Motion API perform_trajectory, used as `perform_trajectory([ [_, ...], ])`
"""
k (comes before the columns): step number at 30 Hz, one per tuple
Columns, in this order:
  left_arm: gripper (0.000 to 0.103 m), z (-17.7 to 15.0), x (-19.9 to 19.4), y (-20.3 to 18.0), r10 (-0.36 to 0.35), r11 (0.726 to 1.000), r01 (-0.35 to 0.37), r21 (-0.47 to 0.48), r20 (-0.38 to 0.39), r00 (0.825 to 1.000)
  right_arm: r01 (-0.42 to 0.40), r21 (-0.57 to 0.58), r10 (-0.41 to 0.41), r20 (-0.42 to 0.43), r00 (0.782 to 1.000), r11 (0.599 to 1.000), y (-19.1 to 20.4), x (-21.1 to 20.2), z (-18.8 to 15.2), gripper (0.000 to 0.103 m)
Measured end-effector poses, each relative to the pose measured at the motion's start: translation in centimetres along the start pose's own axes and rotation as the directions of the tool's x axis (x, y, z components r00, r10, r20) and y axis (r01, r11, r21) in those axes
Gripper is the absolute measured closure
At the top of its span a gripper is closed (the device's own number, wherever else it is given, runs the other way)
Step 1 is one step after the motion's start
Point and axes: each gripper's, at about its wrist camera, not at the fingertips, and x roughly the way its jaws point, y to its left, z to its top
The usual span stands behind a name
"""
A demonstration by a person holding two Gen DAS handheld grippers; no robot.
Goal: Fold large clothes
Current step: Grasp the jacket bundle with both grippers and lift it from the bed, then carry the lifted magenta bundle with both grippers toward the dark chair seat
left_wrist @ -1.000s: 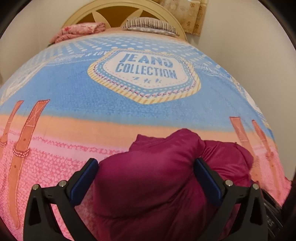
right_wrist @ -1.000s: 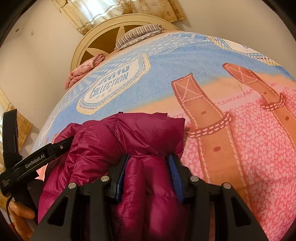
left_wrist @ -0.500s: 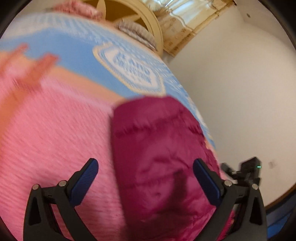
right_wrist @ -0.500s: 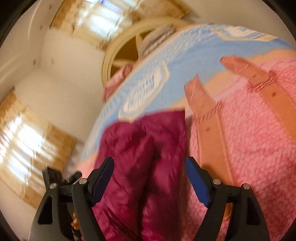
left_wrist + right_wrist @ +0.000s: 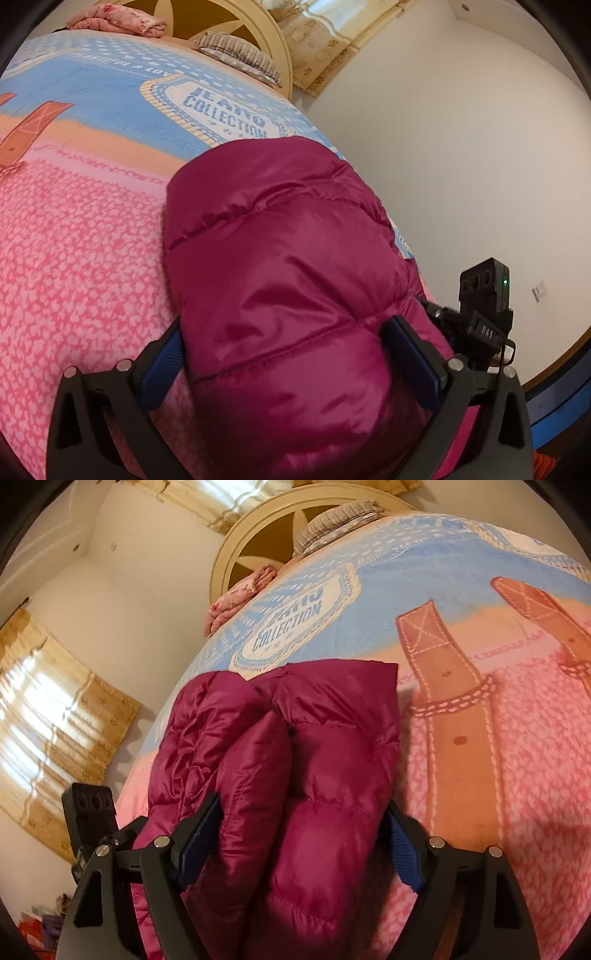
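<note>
White walls (image 5: 461, 155) and yellow curtains (image 5: 55, 716) stand around a bed whose blanket (image 5: 74, 258) is pink near me and blue farther away, with a badge that reads "COLLECTION" (image 5: 225, 118). At the round cream headboard (image 5: 236, 542) lie a striped pillow (image 5: 332, 524) and a folded pink flowered cloth (image 5: 240, 594).

On the blanket, near the edge of the bed, lies the magenta puffer jacket (image 5: 280, 280), folded into a thick bundle. I see no box or basket; the jacket rests directly on the blanket.

The left gripper (image 5: 291, 354) has its blue fingers wide apart, one on each side of the bundle, close against the puffy fabric but not squeezing it. The right gripper (image 5: 303, 845) has just been opening; its fingers stand apart around the jacket's near end, with the fabric between them and not pinched. Each gripper shows at the edge of the other's view.
</note>
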Motion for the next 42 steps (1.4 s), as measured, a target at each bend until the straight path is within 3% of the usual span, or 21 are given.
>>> perform_trajectory([
  [6, 0.000, 0.2, 0.4, 0.1, -0.019, 1.000, 0.019, 0.011, -0.003, 1.000, 0.028, -0.095, -0.035, -0.065, 0.997, 0.995, 1.7, 2.5, 0.4, 0.018],
  [7, 0.004, 0.2, 0.4, 0.1, -0.015, 1.000, 0.015, 0.014, -0.002, 1.000, 0.033, -0.100, -0.040, -0.074, 0.996, 0.994, 2.0, 2.6, 0.3, 0.018],
  [10, 0.022, -0.4, -0.1, -0.3, -0.013, 1.000, 0.013, 0.008, -0.002, 1.000, 0.015, -0.065, -0.021, -0.095, 0.995, 0.998, 2.5, 2.7, 0.1, 0.037],
  [12, 0.025, -1.2, -0.5, -0.8, -0.015, 1.000, 0.015, -0.001, -0.016, 1.000, -0.026, -0.016, 0.024, -0.110, 0.994, 1.000, 2.7, 2.1, -0.9, 0.056],
  [14, 0.027, -2.4, -1.4, -2.1, 0.011, 1.000, -0.010, 0.024, -0.032, 0.999, -0.032, 0.018, 0.034, -0.112, 0.993, 0.999, 2.8, 1.3, -1.9, 0.060],
  [19, 0.030, -5.5, -2.9, -7.0, 0.089, 0.989, -0.082, 0.125, -0.054, 0.995, 0.009, 0.071, -0.004, -0.067, 0.998, 0.997, 3.6, -3.7, -5.9, 0.066],
  [23, 0.037, -7.9, -3.2, -11.6, 0.112, 0.971, -0.094, 0.218, -0.069, 0.991, 0.036, 0.122, -0.035, -0.012, 0.999, 0.992, 3.3, -8.2, -8.8, 0.070],
  [33, 0.040, -12.4, -3.4, -21.7, 0.049, 0.911, -0.008, 0.412, -0.089, 0.995, 0.102, 0.210, -0.136, 0.152, 0.979, 0.972, 1.6, -21.0, -15.5, 0.071],
  [42, 0.040, -16.9, -3.1, -26.6, -0.027, 0.875, 0.116, 0.470, -0.192, 0.981, 0.175, 0.283, -0.237, 0.201, 0.950, 0.943, 0.7, -29.6, -21.6, 0.071],
])
